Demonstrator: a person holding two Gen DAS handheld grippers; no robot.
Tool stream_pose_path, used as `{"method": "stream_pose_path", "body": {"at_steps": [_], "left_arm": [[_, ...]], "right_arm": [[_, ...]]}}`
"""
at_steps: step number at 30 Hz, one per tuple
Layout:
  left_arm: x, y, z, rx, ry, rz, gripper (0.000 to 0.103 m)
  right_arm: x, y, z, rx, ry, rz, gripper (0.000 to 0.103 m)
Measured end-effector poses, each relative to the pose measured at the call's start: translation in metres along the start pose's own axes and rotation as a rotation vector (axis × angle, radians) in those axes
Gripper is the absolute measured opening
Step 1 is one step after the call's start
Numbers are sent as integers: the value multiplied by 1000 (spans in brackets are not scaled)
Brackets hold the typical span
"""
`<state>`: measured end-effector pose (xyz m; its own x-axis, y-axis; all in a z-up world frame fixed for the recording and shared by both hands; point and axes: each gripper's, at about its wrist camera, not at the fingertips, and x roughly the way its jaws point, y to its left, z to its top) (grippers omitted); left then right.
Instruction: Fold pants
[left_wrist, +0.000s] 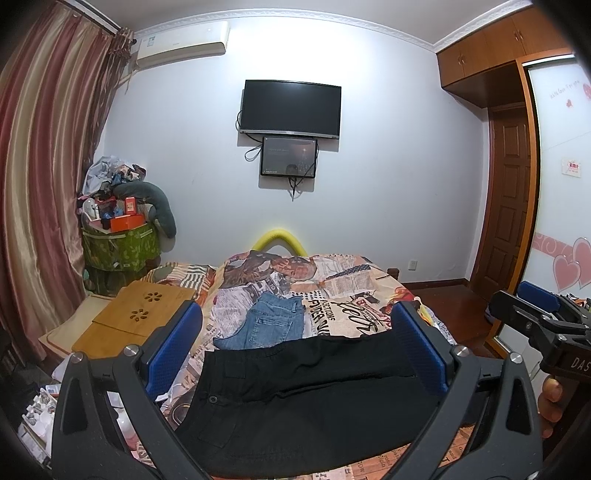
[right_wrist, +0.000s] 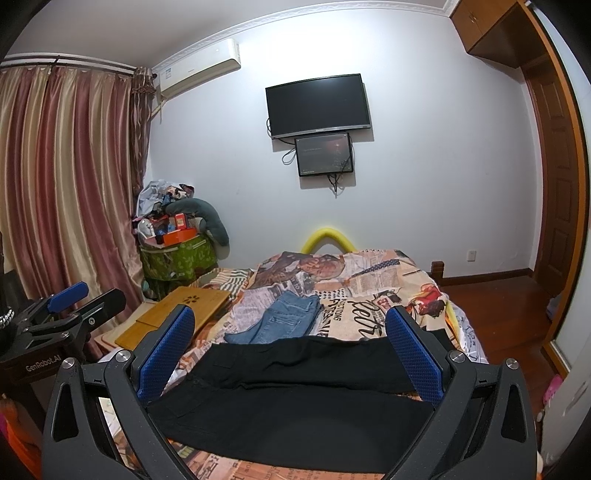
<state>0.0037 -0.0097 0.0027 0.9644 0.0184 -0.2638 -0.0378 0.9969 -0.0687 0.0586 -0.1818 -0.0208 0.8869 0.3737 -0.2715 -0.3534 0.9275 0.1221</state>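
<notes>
Black pants (left_wrist: 310, 398) lie spread flat across the bed's (left_wrist: 354, 291) near edge, ready for folding. Left gripper (left_wrist: 295, 350) and right gripper (right_wrist: 291, 354) hover above them, both wide open, holding nothing. Folded jeans (left_wrist: 269, 325) sit mid-bed.

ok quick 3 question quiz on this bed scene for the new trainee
1. True or false: the black pants lie nearer the cameras than the folded jeans.
2. Which is holding cloth: A left gripper, B right gripper, C neither?
3. Fill in: the wooden lap tray sits to the ___ of the jeans.

Key: 1 true; 2 C, both sets of jaws are wide open; 3 left.
</notes>
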Motion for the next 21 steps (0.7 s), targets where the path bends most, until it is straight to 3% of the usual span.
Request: {"method": "stream_pose_path", "body": {"at_steps": [13, 21], "left_arm": [[3, 1, -3, 0, 1, 0, 103], [30, 5, -4, 14, 21, -12, 103]], "right_arm": [[3, 5, -3, -4, 5, -6, 103], [23, -4, -5, 1, 34, -33, 103]]}}
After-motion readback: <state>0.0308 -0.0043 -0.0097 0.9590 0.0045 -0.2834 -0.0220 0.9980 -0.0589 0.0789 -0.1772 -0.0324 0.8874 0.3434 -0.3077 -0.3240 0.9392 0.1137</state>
